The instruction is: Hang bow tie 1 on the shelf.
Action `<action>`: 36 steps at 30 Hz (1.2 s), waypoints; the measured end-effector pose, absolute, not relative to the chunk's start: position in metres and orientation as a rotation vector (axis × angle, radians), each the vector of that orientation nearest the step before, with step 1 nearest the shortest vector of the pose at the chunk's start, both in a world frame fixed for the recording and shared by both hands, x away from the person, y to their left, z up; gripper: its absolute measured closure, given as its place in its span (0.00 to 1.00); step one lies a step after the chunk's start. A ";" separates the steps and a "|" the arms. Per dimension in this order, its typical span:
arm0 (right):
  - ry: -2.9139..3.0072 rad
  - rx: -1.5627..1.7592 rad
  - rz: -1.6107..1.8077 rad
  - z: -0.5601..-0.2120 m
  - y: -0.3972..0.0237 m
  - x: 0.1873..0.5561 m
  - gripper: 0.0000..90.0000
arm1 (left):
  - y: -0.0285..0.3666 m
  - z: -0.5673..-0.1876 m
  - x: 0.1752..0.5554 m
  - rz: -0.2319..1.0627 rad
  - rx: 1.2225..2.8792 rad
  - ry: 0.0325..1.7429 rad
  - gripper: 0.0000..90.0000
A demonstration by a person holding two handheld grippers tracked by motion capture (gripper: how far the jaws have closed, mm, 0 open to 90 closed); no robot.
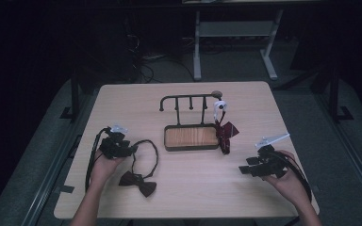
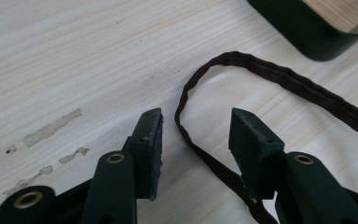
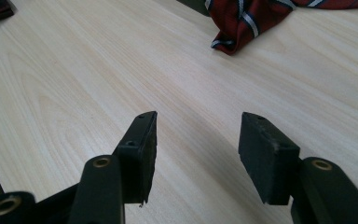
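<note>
At centre-left, the left gripper (image 2: 196, 135) gapes around the bow tie's strap (image 2: 193, 88) (not touching); lower right, the right gripper (image 3: 198, 156) hangs open over the bare table (image 3: 74, 70).

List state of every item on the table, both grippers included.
Left gripper: open, jaws either side of the strap, not closed on it.
Right gripper: open, empty, over bare table.
Bow tie: flat on the table, strap looped, unhung.
Striped tie: hanging from the rack's right end.
Rack: upright on its tray.
</note>
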State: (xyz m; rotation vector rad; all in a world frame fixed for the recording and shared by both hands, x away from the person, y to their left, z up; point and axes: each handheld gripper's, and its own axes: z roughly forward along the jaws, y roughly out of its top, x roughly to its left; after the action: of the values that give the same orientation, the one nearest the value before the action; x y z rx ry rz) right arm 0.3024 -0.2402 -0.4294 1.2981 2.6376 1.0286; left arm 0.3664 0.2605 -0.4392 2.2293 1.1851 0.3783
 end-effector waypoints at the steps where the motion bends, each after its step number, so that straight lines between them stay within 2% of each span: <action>1: 2.630 1.302 1.035 -0.430 -0.240 0.301 0.52 | 0.260 -0.440 0.368 0.377 2.232 1.190 0.62; 14: 2.608 1.311 1.051 -0.431 -0.245 0.299 0.52 | 0.250 -0.443 0.382 0.397 2.295 1.197 0.78; 21: 2.605 1.312 1.051 -0.431 -0.246 0.298 0.52 | 0.250 -0.449 0.384 0.371 2.312 1.212 0.84; 31: 2.588 1.307 1.093 -0.430 -0.248 0.297 0.52 | 0.251 -0.449 0.385 0.341 2.345 1.165 0.98; 36: 2.584 1.319 1.094 -0.431 -0.250 0.297 0.52 | 0.251 -0.446 0.383 0.332 2.339 1.146 0.99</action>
State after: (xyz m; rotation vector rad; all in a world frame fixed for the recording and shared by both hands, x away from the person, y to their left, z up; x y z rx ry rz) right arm 0.2975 -0.2501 -0.4311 1.3194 2.5836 1.0937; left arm 0.3834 0.2509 -0.4464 2.3388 1.1457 0.3319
